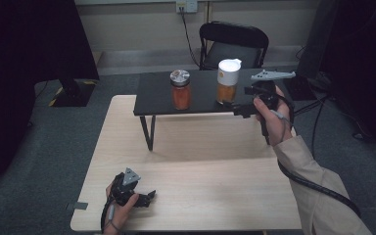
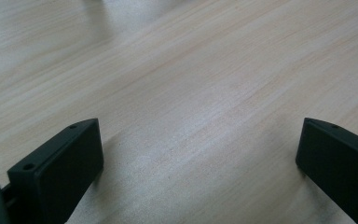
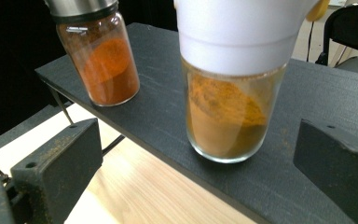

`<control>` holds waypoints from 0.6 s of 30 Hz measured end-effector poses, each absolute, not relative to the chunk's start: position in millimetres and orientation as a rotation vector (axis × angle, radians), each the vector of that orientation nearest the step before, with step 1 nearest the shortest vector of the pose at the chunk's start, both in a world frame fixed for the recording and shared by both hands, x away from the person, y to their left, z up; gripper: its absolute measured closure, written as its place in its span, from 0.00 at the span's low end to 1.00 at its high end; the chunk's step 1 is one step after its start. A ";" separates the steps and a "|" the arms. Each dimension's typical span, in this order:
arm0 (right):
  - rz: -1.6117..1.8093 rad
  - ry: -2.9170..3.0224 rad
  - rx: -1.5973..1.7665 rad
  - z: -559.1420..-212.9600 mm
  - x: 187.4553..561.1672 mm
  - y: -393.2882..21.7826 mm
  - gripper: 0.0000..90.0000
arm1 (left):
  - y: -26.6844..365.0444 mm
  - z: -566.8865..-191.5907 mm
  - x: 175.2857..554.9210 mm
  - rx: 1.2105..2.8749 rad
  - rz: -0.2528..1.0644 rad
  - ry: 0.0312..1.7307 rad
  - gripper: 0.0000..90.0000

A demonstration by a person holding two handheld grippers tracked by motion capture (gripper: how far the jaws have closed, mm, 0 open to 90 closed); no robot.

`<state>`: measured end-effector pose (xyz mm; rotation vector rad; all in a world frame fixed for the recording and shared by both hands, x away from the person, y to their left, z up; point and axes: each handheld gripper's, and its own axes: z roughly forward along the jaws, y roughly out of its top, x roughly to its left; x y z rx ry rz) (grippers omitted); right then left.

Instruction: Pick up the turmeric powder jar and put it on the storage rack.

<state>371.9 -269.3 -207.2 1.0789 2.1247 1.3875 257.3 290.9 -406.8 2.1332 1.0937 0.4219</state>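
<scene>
Two spice jars stand on a black raised shelf (image 1: pixel 156 93). One has a metal lid and red-orange powder (image 1: pixel 180 90) (image 3: pixel 105 65). The other has a white cap and yellow-orange powder (image 1: pixel 227 81) (image 3: pixel 228 121). My right gripper (image 1: pixel 242 101) (image 3: pixel 198 163) is open just right of the white-capped jar, at the shelf's front edge. The jar stands ahead of its jaws, not between them. My left gripper (image 1: pixel 148 198) (image 2: pixel 198 158) is open low over the wooden table (image 2: pixel 191 70) at the near left, with nothing between its jaws.
The shelf (image 3: pixel 307 93) stands on thin black legs over the far part of the light wooden table (image 1: pixel 200 186). A black folding chair (image 1: pixel 232 44) is behind the table. Dark curtains hang on both sides, and cables trail on the grey floor at the right.
</scene>
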 end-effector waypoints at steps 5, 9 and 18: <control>1.395 2.118 1.073 -212.1 366.5 -272.1 0.00 | 290.9 -406.7 257.3 2.134 0.423 1.093 0.00; 1.407 2.124 1.066 -216.6 363.1 -274.0 0.00 | 290.9 -406.8 257.2 2.133 0.423 1.094 0.00; 1.429 2.151 1.047 -235.9 351.9 -275.3 0.00 | 290.9 -406.8 257.3 2.133 0.422 1.094 0.00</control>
